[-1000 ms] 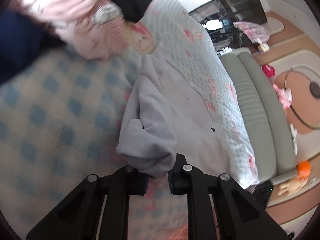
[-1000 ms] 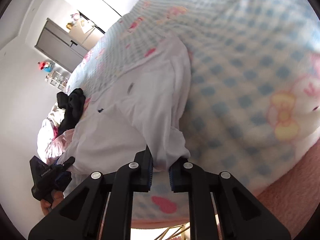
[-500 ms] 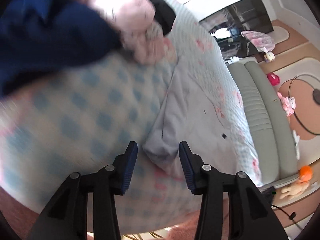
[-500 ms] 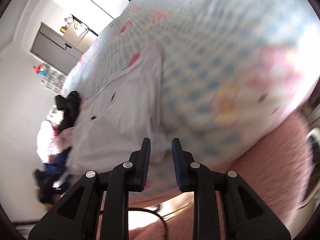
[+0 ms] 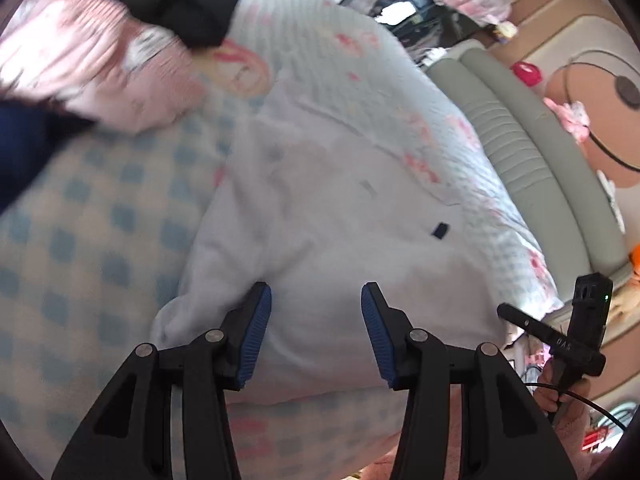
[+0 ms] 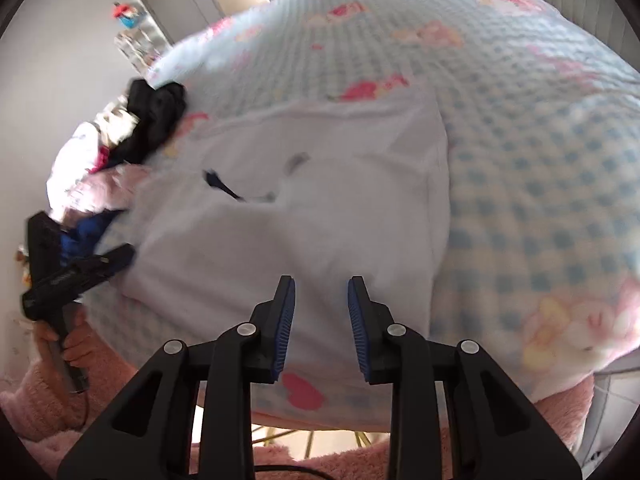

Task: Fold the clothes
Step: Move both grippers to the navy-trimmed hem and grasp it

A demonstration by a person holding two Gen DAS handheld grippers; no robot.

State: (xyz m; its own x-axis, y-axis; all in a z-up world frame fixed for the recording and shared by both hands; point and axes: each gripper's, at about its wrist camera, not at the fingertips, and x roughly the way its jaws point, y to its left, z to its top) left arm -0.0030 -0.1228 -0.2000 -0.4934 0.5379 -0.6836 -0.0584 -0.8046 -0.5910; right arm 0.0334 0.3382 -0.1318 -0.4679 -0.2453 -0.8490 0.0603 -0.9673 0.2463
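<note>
A pale lilac garment (image 5: 340, 220) lies spread and partly folded on the blue-checked bedspread (image 5: 80, 220). My left gripper (image 5: 316, 320) hovers open over its near edge, with nothing between the blue pads. In the right wrist view the same garment (image 6: 288, 208) fills the middle of the bed. My right gripper (image 6: 321, 312) stands open just above its near hem and holds nothing. The left gripper's body (image 6: 68, 272) shows at the left edge of that view, and the right gripper's body (image 5: 576, 340) at the right edge of the left wrist view.
A heap of pink clothes (image 5: 88, 68), a black garment (image 5: 188, 12) and a dark blue one (image 5: 24, 144) lies at the bed's far left. A grey padded bed edge (image 5: 532, 148) runs along the right, with floor and toys beyond. A pink fluffy sleeve (image 6: 40, 400) is below.
Both grippers held folds of the pale garment a second ago. They have let go, opened and pulled back, and the garment now rests flat on the bed.
</note>
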